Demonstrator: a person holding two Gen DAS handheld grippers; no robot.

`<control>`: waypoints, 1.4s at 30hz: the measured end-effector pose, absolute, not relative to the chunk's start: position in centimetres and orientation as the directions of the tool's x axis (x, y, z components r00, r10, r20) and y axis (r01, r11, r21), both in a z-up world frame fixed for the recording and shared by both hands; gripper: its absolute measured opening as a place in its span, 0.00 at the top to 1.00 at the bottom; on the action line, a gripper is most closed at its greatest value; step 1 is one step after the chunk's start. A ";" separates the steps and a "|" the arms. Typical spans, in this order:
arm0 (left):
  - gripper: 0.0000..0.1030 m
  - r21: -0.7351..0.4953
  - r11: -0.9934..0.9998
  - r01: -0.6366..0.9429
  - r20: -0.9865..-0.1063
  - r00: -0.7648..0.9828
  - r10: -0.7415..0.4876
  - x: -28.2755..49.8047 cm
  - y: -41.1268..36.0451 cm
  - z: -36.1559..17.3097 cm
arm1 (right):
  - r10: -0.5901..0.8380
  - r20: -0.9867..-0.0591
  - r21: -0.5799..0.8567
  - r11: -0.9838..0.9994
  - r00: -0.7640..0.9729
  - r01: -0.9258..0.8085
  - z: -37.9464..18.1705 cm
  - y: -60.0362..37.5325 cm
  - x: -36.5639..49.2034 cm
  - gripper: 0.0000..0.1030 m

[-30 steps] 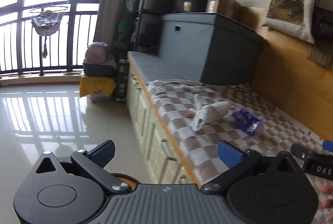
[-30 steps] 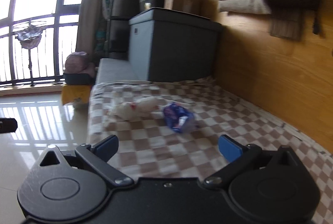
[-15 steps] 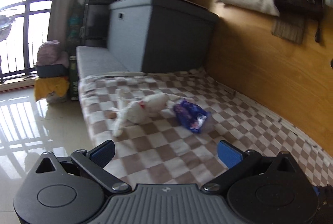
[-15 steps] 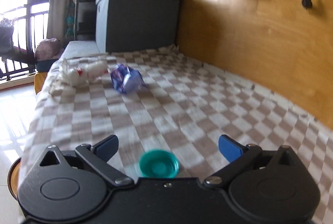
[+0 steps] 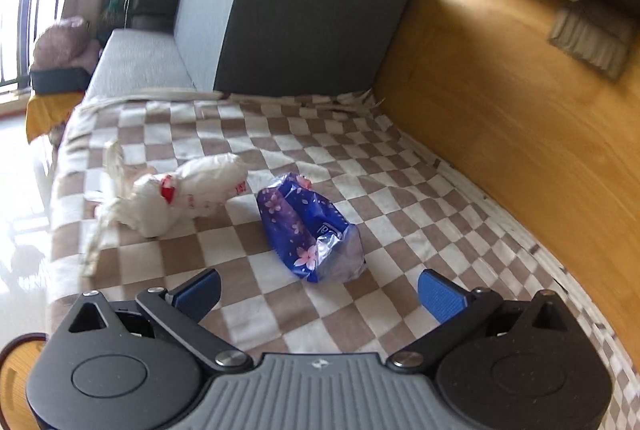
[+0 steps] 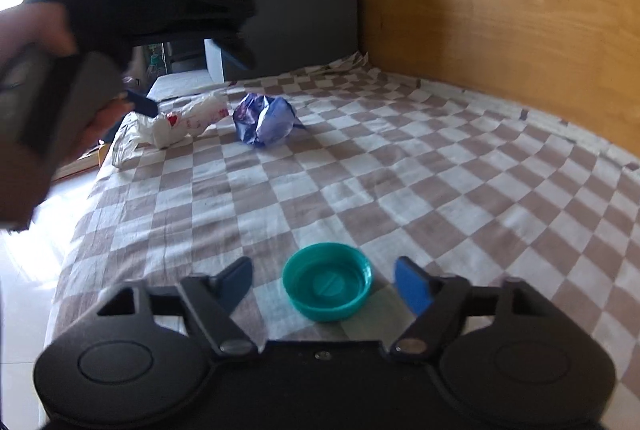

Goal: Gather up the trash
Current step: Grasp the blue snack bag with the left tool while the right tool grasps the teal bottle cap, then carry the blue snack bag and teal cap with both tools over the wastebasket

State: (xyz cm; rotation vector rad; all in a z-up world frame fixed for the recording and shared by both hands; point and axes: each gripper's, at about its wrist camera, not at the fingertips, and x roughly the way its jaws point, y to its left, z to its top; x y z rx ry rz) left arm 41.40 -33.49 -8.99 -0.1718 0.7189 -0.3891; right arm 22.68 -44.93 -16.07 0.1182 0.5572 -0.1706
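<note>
Round teal plastic cap (image 6: pixel 326 288) between closing right tongs (image 6: pixel 327 284), untouched; left tongs (image 5: pixel 318 294) wide, empty.

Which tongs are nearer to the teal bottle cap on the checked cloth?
Right. The right tongs straddle the teal cap, jaws just closing, pads apart from it. The left tongs face the blue wrapper.

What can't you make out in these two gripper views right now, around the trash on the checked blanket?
- Left gripper, right wrist view: motion-blurred; fingertips and opening unreadable.
- Blue wrapper, left wrist view: print too small and creased to read.
- White bag: its contents are hidden by its own crumpled plastic.
- Teal cap, right wrist view: its outer face lies against the blanket, unseen.
- Orange thing, left wrist view: cut off by the gripper body.
</note>
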 end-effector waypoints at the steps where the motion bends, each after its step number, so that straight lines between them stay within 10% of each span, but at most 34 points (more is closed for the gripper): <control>1: 0.00 -0.290 0.917 0.273 -0.617 0.679 -0.397 42.1 -33.9 -9.4 | -0.126 -0.542 0.068 0.979 0.830 0.193 -16.2 -44.9 22.9 0.33; 8: 0.00 -0.379 0.910 0.166 -0.663 0.637 -0.392 47.0 -36.2 -12.5 | -0.104 -0.554 0.109 0.974 0.826 0.196 -16.6 -45.3 23.1 0.51; 22: 0.03 -0.380 0.920 0.096 -0.653 0.676 -0.340 51.8 -39.6 -15.3 | -0.090 -0.516 0.238 0.940 0.852 0.244 -16.3 -47.7 22.0 0.51; 33: 0.63 -0.310 0.940 0.145 -0.647 0.692 -0.320 50.9 -37.2 -15.3 | -0.100 -0.515 0.251 0.932 0.851 0.262 -16.3 -48.1 21.9 0.51; 42: 0.72 -0.289 0.934 0.209 -0.627 0.696 -0.349 46.8 -33.9 -13.9 | -0.121 -0.524 0.224 0.935 0.843 0.274 -16.2 -47.8 21.9 0.51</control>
